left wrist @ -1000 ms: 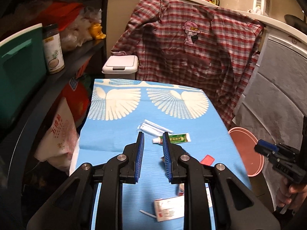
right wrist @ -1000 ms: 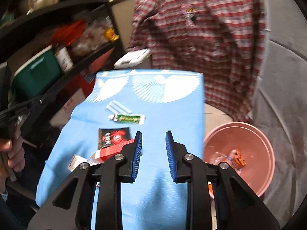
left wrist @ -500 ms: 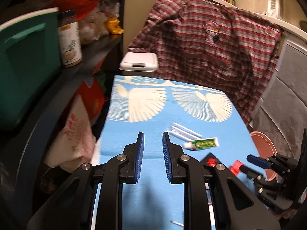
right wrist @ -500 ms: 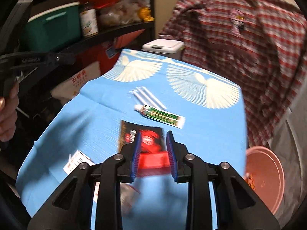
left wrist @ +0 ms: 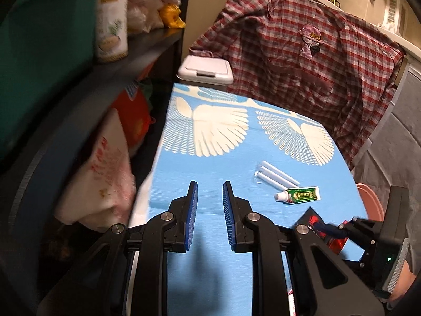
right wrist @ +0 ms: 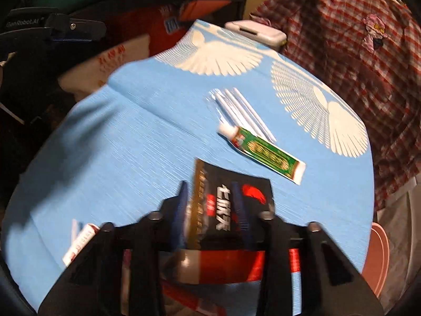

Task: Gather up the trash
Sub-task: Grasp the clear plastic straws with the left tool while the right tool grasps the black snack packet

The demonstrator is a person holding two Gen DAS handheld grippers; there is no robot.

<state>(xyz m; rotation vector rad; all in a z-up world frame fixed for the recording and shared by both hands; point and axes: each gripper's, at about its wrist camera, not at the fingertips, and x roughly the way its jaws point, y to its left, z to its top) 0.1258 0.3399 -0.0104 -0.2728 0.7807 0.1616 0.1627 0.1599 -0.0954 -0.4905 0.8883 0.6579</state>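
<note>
In the left wrist view, the left hand-held gripper [left wrist: 209,205] hangs over the near part of the worktop [left wrist: 215,158], its ribbed blue pads a narrow gap apart with nothing between them. The worktop wears a sky-blue cloth printed with cream fan shapes, finely ribbed and creased. On it, right of the pads, lie three white paper-wrapped sticks [left wrist: 276,175] side by side, and just beside them a small green ointment tube [left wrist: 298,194] with a white cap, its tail flattened. Further right the right hand-held gripper [left wrist: 330,230] reaches in over a black-and-red packet, with the rim of a pink basin [left wrist: 371,202] past the worktop edge. A white lidded bin [left wrist: 205,69] stands beyond the far end, before a red plaid shirt [left wrist: 302,52]. In the right wrist view, the right hand-held gripper [right wrist: 211,205] is closing with the black-and-red foil packet [right wrist: 229,197] between its pads; blur hides whether they press on it yet. The packet looks like thin glossy film: probably very light, limp and slippery, so it should crumple rather than resist, and pinching an edge or a raised fold seems wiser than the flat middle. A red-and-silver wrapper [right wrist: 223,266] lies under the jaws, and a white printed carton [right wrist: 80,242] sits at the near left. The tube, stiffer at its cap, would take a grip across its body.
</note>
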